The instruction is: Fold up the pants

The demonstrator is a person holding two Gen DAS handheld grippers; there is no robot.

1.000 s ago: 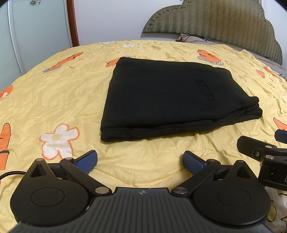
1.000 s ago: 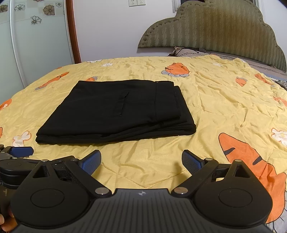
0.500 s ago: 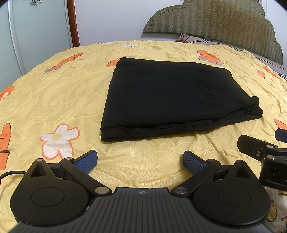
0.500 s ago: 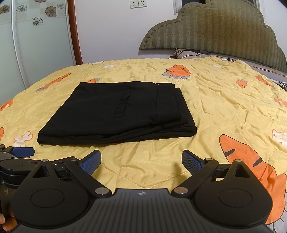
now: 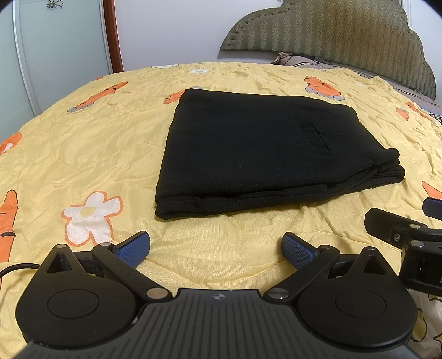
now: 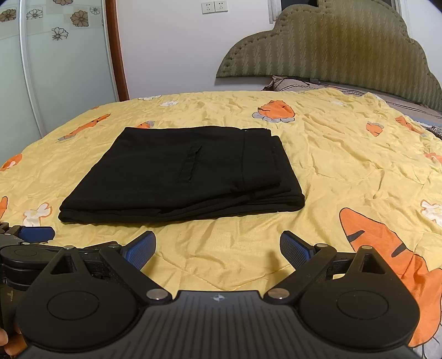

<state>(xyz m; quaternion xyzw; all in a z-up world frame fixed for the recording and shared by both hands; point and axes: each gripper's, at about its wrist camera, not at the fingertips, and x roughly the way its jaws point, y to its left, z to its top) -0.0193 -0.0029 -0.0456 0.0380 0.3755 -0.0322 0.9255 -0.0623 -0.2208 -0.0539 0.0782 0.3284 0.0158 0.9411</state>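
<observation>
Black pants folded into a flat, stacked rectangle, lying near the middle of a yellow bedspread printed with orange carrots and white flowers. Several layers visible along the near edge of the stack; a pocket slit showing on the top layer. In the right wrist view, layered edges stepped along the stack's right side.

Left gripper spread wide, blue pads far apart, nothing between them, low over the bedspread just short of the pants' near edge and not touching the cloth. Right gripper likewise spread wide and empty, blue pads well apart, also near the front edge of the pants without contact.

Both tools side by side: part of the right one visible at the right edge of the left wrist view, part of the left one at the left edge of the right wrist view, with a bit of a fingertip at the lower corner there.

Behind the bed, a padded olive headboard, a pillow against it, a white wall with outlets, and a frosted sliding door with flower decals at left.
</observation>
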